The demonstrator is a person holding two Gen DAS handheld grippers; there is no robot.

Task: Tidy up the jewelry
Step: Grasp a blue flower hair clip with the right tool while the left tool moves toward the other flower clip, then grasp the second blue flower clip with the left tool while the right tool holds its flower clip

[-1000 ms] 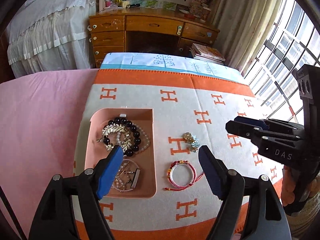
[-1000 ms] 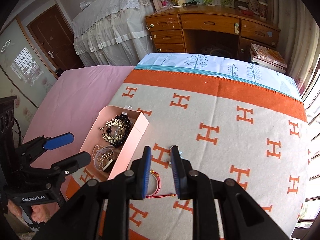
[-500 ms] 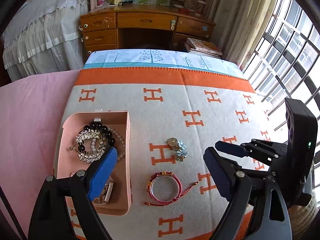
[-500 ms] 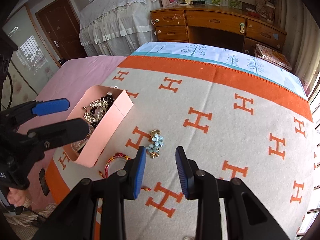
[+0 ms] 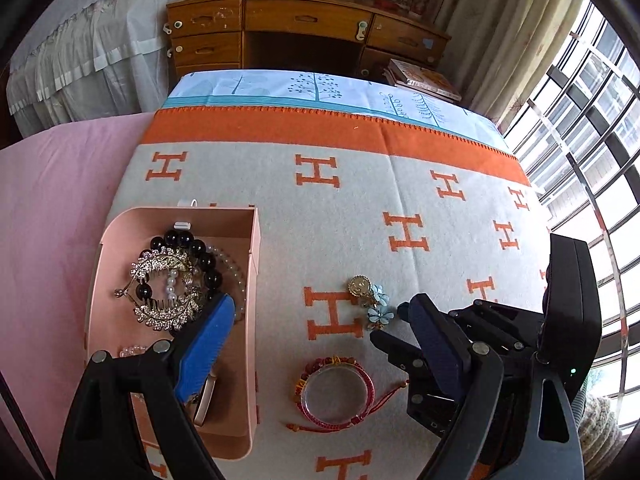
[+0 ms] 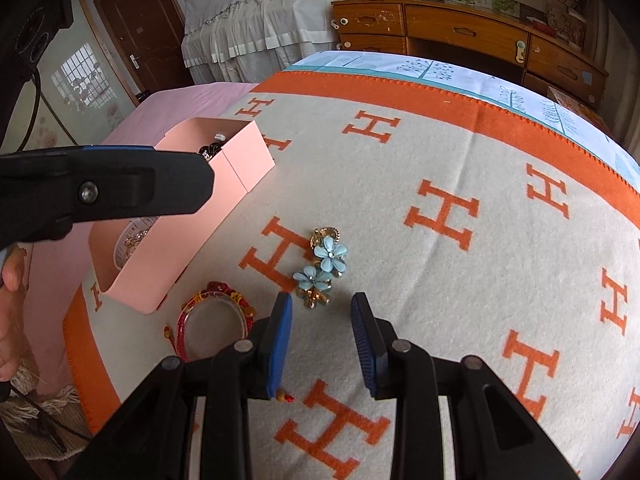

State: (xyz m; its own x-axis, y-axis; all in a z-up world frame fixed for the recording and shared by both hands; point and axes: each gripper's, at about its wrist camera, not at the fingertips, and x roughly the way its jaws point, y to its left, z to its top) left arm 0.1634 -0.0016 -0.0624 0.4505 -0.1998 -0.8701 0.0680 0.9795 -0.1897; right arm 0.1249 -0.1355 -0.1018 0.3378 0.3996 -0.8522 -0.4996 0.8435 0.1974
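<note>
A gold brooch with blue flowers (image 6: pixel 323 268) lies on the H-patterned blanket (image 6: pixel 440 280), just ahead of my open, empty right gripper (image 6: pixel 322 330). It also shows in the left wrist view (image 5: pixel 370 298). A red cord bracelet (image 6: pixel 216 318) lies left of the right gripper and shows in the left wrist view (image 5: pixel 336 394). A pink box (image 5: pixel 252 320) holds a black bead bracelet (image 5: pixel 200 256), a rhinestone comb (image 5: pixel 164 292) and other pieces. My left gripper (image 5: pixel 316 354) is open and empty, spanning the box's right wall and the red bracelet.
The blanket covers a bed with a pink sheet (image 5: pixel 52 208) at left. A wooden desk (image 5: pixel 304 36) stands beyond the bed's end, books (image 5: pixel 424 80) beside it. Windows (image 5: pixel 592 128) run along the right. The right gripper's body (image 5: pixel 520 348) is close beside the left one.
The right gripper has opened wider and dropped towards the blue flower brooch. The left gripper has shifted right and closer to the blanket, over the box edge and red bracelet.
</note>
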